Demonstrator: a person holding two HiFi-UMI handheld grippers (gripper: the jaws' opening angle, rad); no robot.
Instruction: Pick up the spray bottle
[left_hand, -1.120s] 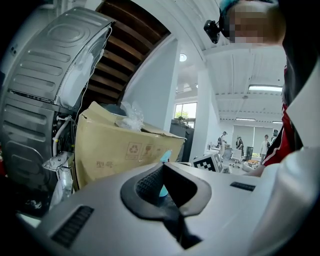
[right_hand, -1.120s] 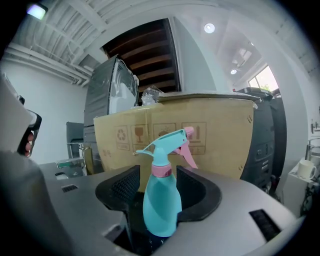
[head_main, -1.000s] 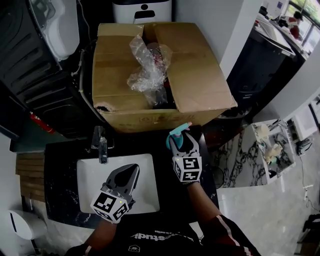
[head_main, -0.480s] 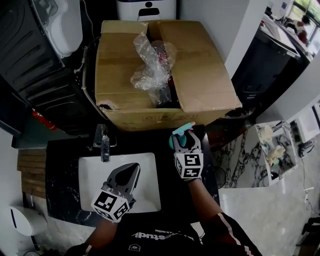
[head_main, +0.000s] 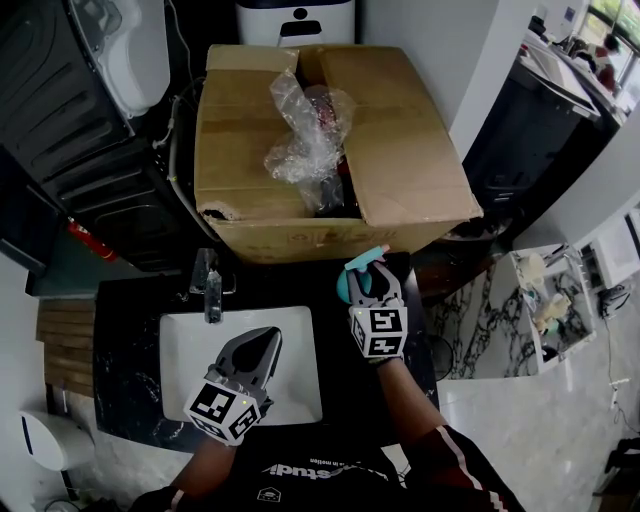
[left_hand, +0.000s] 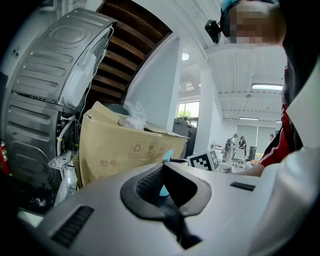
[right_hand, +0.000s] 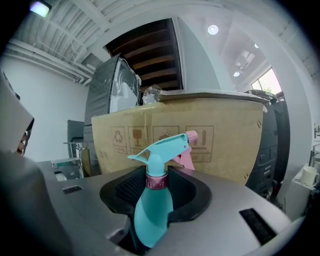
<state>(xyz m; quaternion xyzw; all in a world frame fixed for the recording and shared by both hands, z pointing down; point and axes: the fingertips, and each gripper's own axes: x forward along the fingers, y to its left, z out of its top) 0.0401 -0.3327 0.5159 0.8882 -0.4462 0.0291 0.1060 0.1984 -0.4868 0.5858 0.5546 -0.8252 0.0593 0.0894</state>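
Closing on the spray bottle (right_hand: 152, 212), the right hand-held gripper (head_main: 364, 277) has its dark pads against the teal body on both sides, just below the pink collar. The bottle stands upright between them on the dark bench (head_main: 130, 330), just in front of the cardboard box (head_main: 400, 130), its teal trigger head and pink nozzle pointing toward the box's printed front wall. The left hand-held gripper (head_main: 262, 345) sits farther back from the box, over a white sink (head_main: 185, 360); its jaws are only slightly apart, with nothing between them. A chrome faucet (head_main: 212, 285) rises between the sink and the box. The box itself is open at the top, with crumpled clear plastic wrap (head_main: 300, 140) spilling out between its flaps.
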